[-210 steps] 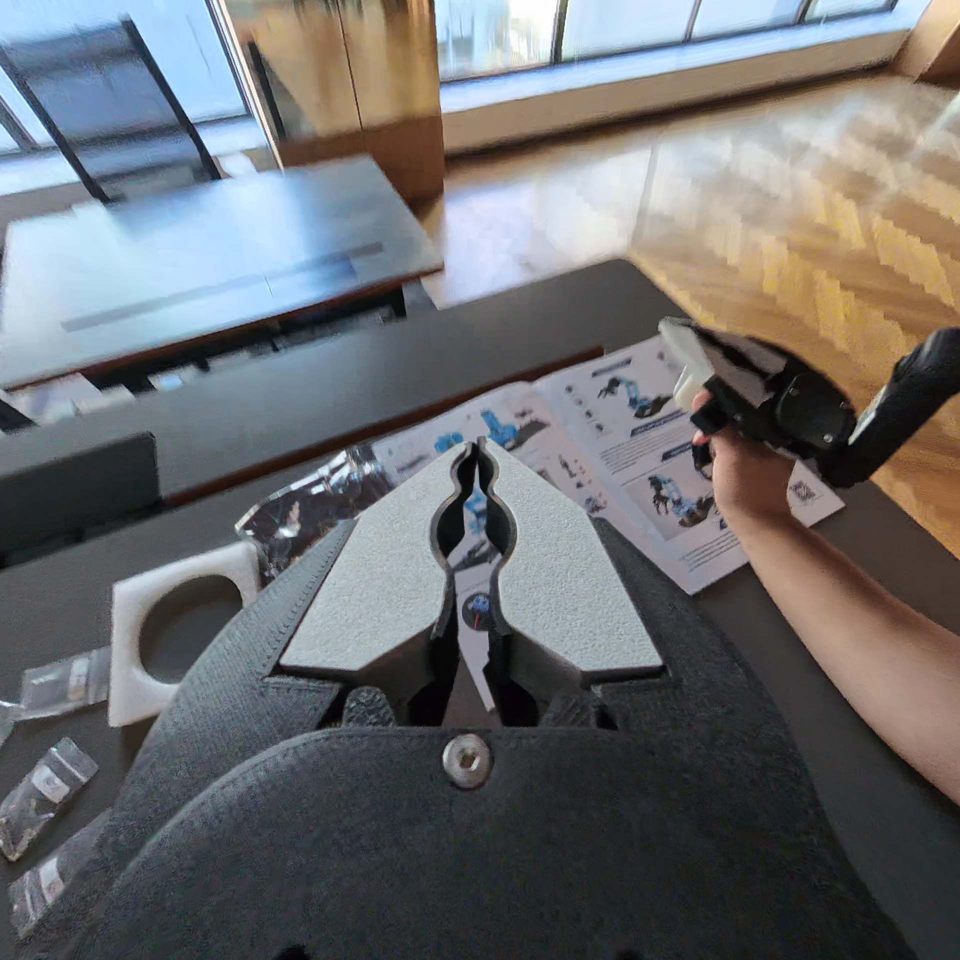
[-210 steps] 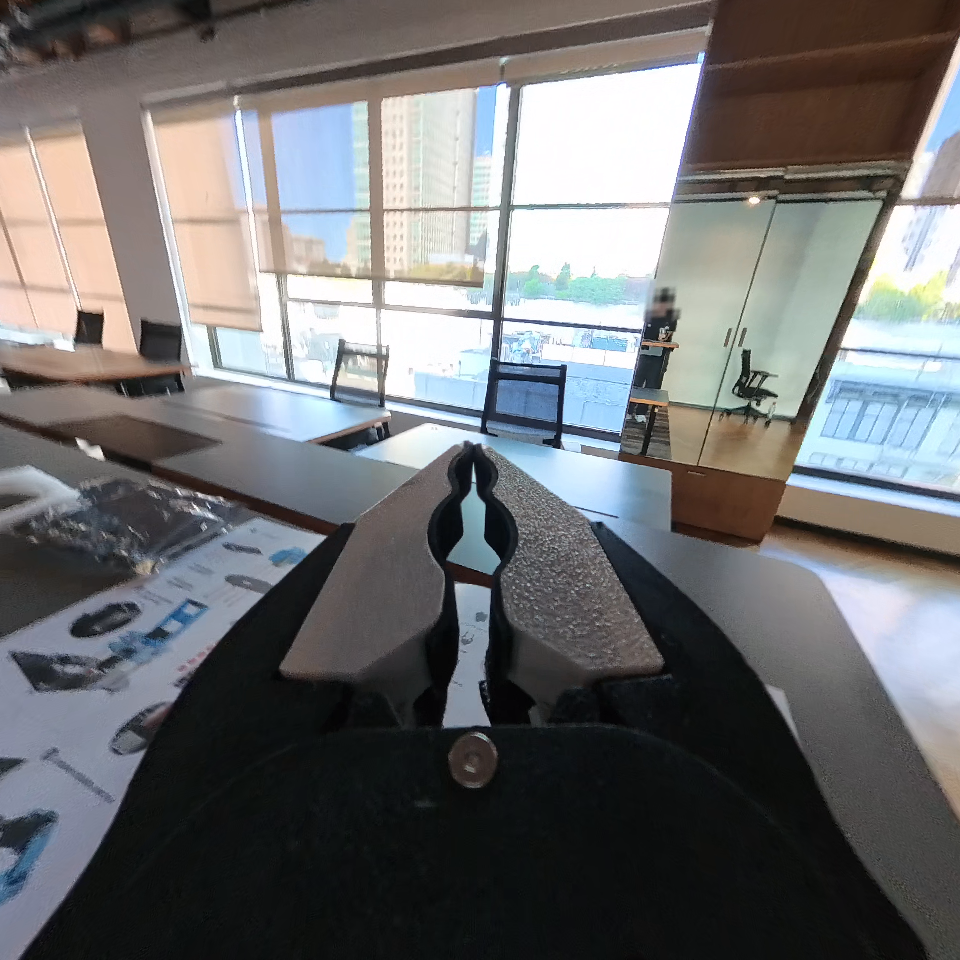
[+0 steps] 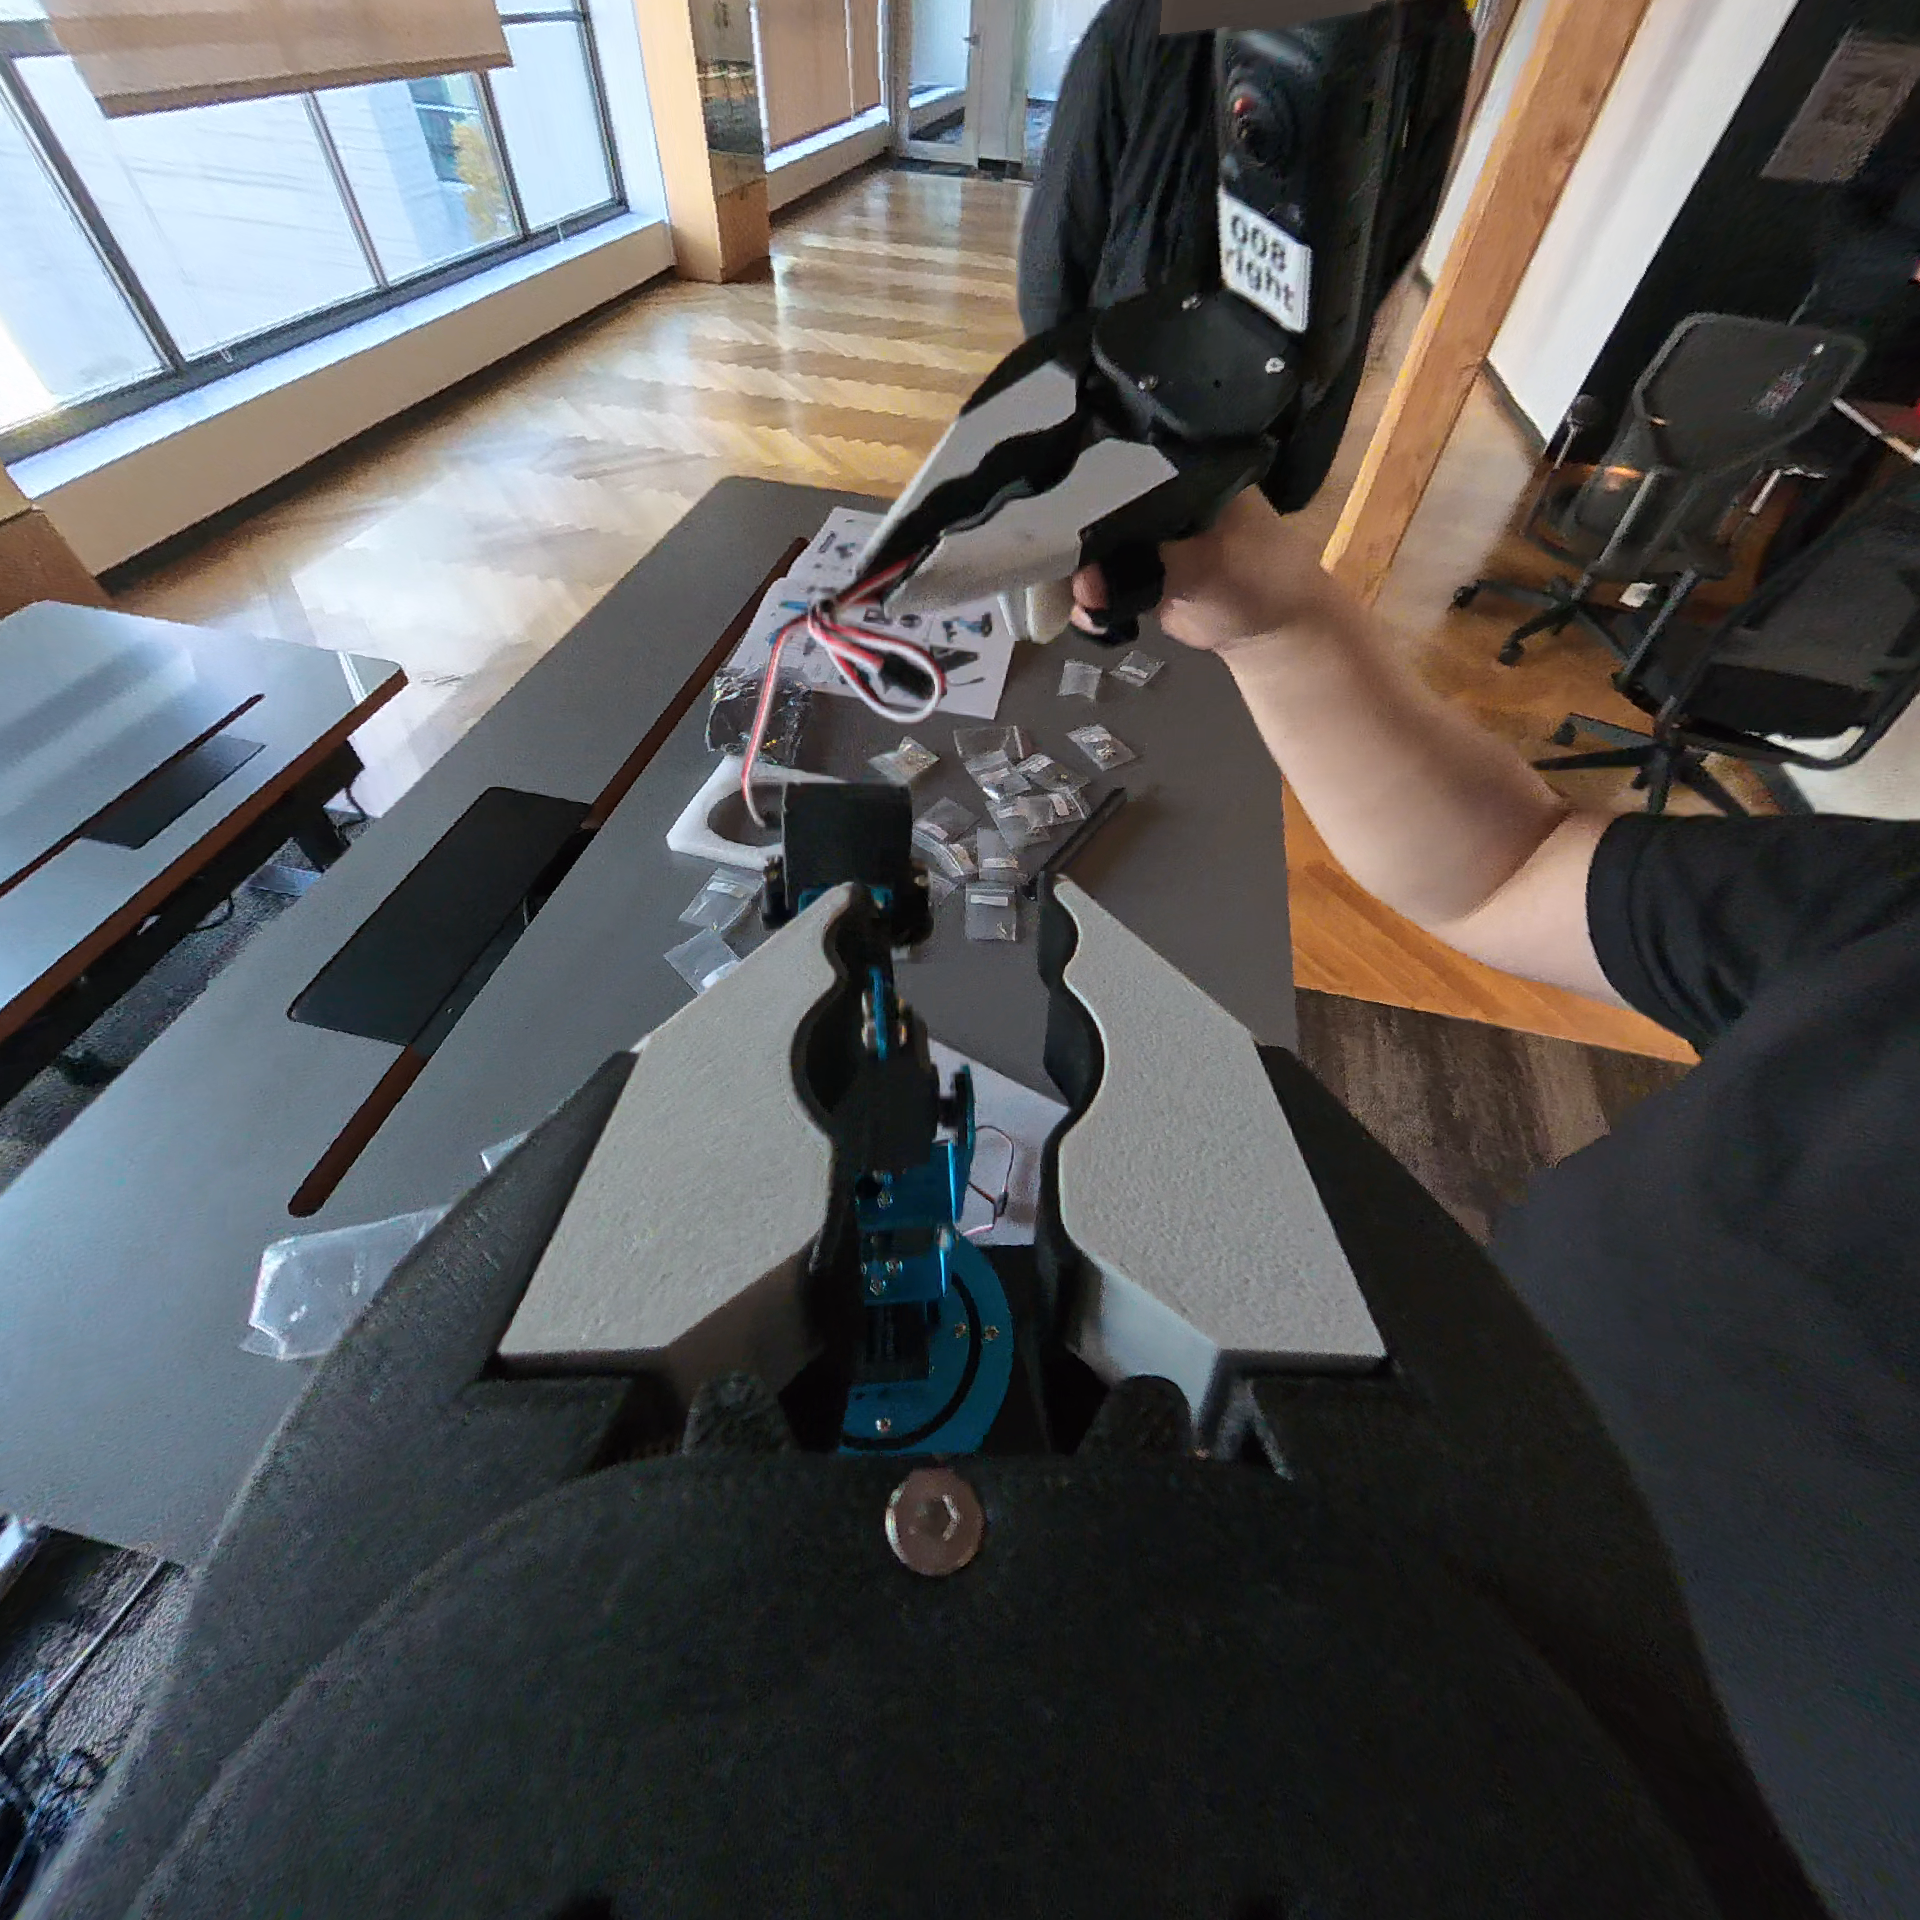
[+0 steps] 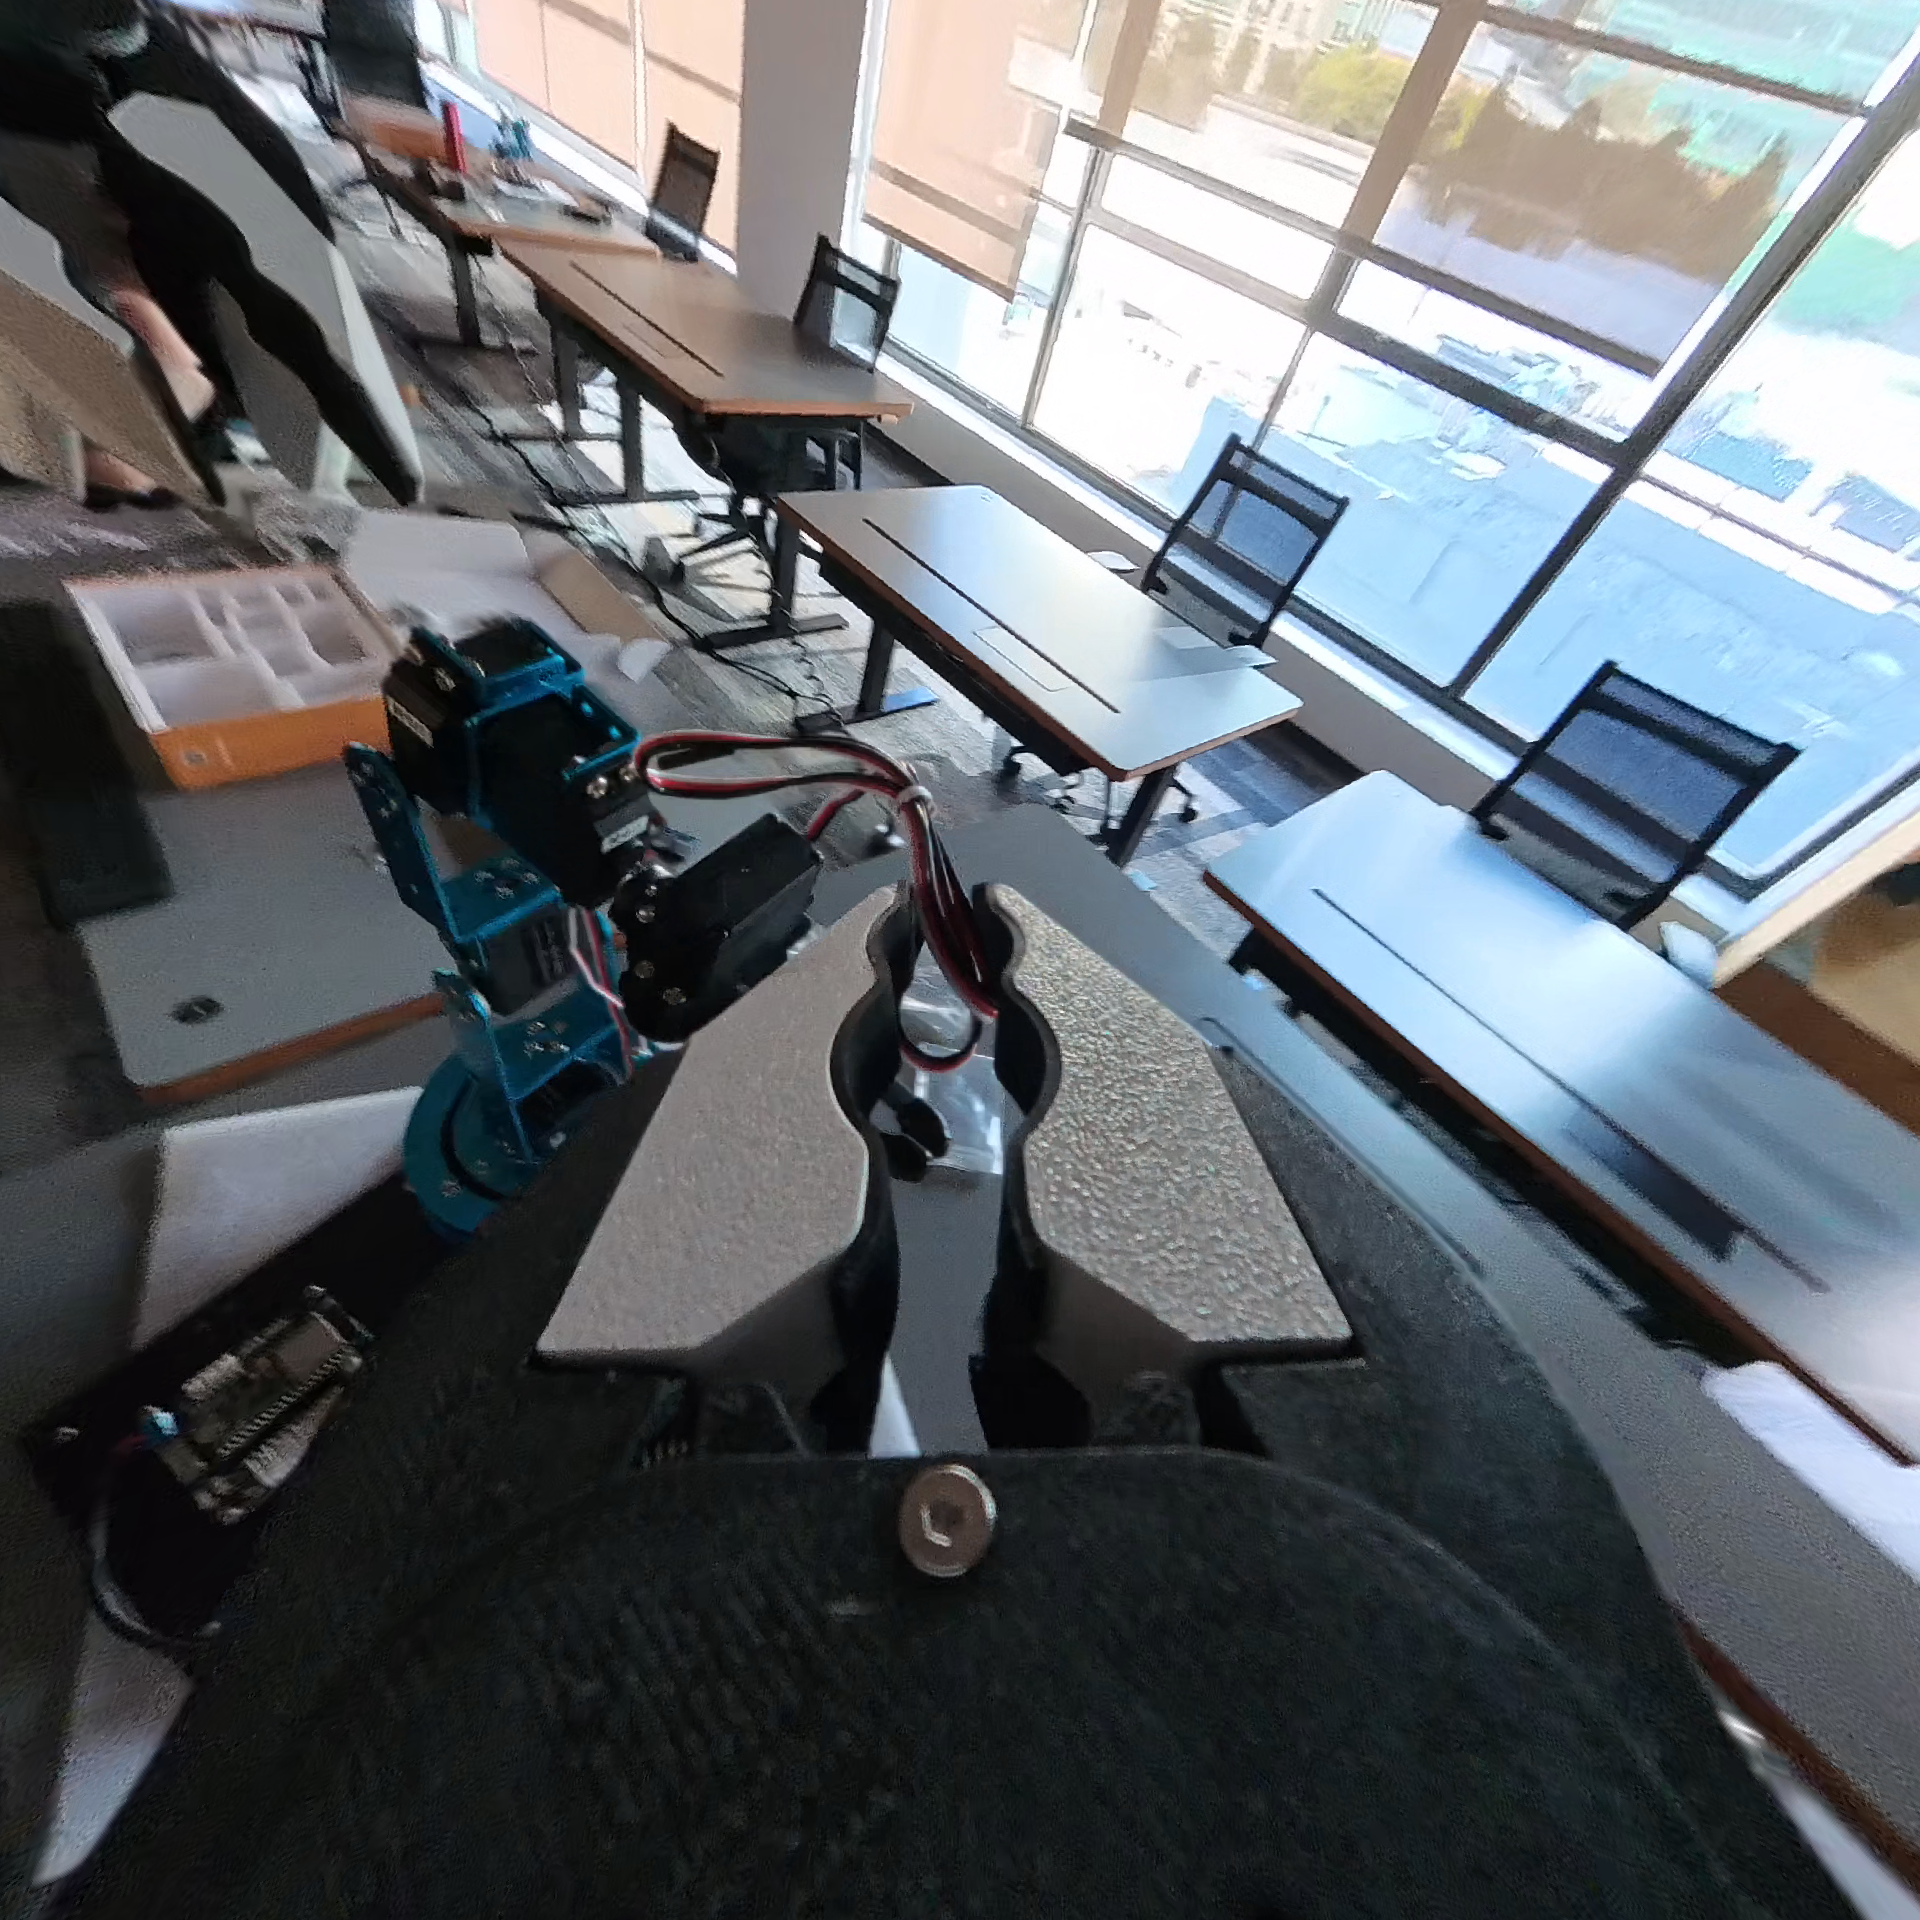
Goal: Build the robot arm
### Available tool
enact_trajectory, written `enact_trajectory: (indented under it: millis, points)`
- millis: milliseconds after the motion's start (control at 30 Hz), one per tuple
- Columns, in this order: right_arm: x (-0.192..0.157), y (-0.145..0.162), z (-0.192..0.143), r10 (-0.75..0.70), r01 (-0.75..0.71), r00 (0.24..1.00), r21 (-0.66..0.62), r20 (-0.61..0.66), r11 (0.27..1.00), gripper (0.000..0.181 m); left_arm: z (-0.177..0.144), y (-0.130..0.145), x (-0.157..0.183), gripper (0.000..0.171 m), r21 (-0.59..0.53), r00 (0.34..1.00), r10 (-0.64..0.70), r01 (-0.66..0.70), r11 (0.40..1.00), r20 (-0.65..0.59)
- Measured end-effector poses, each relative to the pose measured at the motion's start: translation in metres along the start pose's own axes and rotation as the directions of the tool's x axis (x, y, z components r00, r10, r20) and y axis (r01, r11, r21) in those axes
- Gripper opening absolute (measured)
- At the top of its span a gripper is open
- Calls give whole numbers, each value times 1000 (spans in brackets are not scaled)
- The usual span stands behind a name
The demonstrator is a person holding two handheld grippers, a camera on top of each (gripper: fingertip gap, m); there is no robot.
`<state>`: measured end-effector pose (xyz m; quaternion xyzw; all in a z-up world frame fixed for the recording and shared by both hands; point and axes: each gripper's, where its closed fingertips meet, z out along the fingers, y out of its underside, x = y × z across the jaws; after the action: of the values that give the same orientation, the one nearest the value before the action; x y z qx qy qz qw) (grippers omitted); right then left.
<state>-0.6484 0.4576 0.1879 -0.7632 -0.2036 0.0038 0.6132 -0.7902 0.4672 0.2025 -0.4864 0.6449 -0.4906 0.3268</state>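
Grey table | wood floor | windows | desks

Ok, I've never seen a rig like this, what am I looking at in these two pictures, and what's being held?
There is no robot arm here: a person holds a two-finger hand tool in each hand, and each tool has a camera looking along its fingers.

In the left wrist view, the left gripper is open around a small blue metal arm kit standing on the grey table. It does not seem to clamp it. Farther off, the right gripper pinches a bundle of red, white and black wires.

The right wrist view shows that same grip up close: the right gripper shut on the wires, which run to the kit.

Also on the table are small clear bags and instruction sheets.
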Motion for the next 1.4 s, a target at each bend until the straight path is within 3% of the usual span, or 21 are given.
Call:
enact_trajectory:
  millis: [233,367,633,767,1000,1167,1400]
  points:
    - [-17,0,2,85,-113,979,143,185,983,9,44,-29,-11,42,-104,993,83,-74,992,87]
    - [-20,-5,5,61,-132,952,220,300,967,9,73,-33,-25,46,-224,959,154,-100,970,237]
    - [-24,-5,14,74,-235,850,249,522,939,8,81,-24,-30,50,-311,885,77,79,947,459]
    - [-24,-8,18,64,-246,818,248,571,937,8,77,-18,-33,46,-293,841,4,184,938,540]
    - [-20,-9,20,45,-250,794,258,607,933,7,84,-27,-21,42,-219,817,-141,310,925,560]
    - [-8,-7,18,32,-263,792,292,610,920,6,95,-23,-19,16,-254,793,-138,347,903,594]
    - [6,-2,17,55,-342,742,306,669,889,3,107,-23,-26,13,-320,750,-101,396,861,654]
